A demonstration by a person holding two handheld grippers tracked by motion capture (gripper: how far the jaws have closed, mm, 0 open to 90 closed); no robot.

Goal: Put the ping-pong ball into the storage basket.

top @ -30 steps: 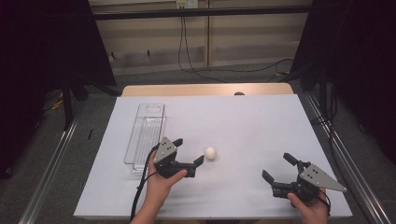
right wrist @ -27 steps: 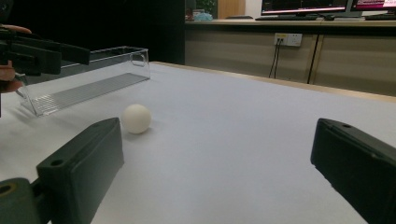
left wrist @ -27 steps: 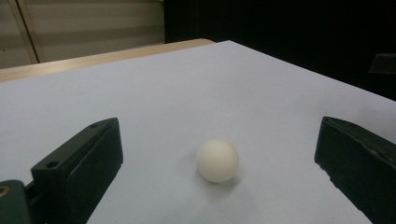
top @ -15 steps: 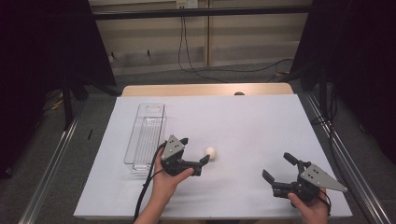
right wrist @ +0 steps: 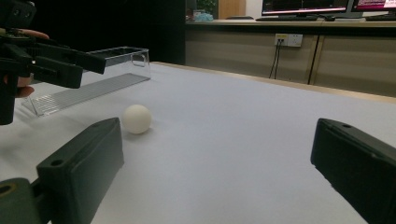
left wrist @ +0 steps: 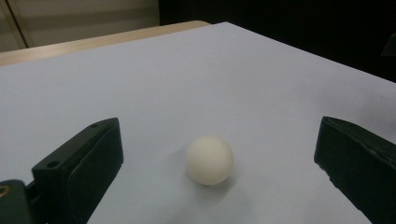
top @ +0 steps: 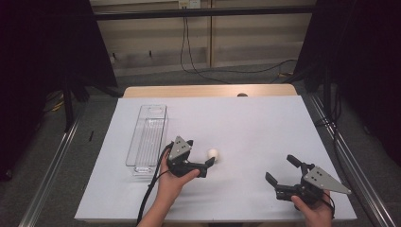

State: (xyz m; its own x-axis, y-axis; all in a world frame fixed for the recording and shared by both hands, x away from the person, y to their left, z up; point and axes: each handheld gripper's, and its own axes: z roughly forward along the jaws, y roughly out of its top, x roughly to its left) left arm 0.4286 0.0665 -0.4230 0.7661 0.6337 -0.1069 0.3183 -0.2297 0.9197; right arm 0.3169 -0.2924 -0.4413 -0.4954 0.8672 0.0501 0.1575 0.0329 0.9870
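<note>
A small white ball (top: pixel 213 153) rests on the white table (top: pixel 255 127), left of the middle. My left gripper (top: pixel 201 152) is open and points right at it. In the left gripper view the ball (left wrist: pixel 208 160) lies on the sheet between the two spread jaws of my left gripper (left wrist: pixel 217 128), touching neither. My right gripper (top: pixel 279 167) is open and holds nothing near the front right edge. From the right gripper view (right wrist: pixel 218 128) the ball (right wrist: pixel 137 118) lies farther off to the left, with the left gripper (right wrist: pixel 86 70) beyond it.
A long clear plastic tray (top: pixel 147 137) stands left of the left gripper, with its near end by the person's hand; it also appears as the clear tray (right wrist: pixel 93 84). A wooden strip (top: pixel 208 91) borders the table's far edge. Metal rails run along both sides.
My left gripper has slid right and slightly forward, so its open jaws now flank the ball. The ball and the right gripper have stayed put.
</note>
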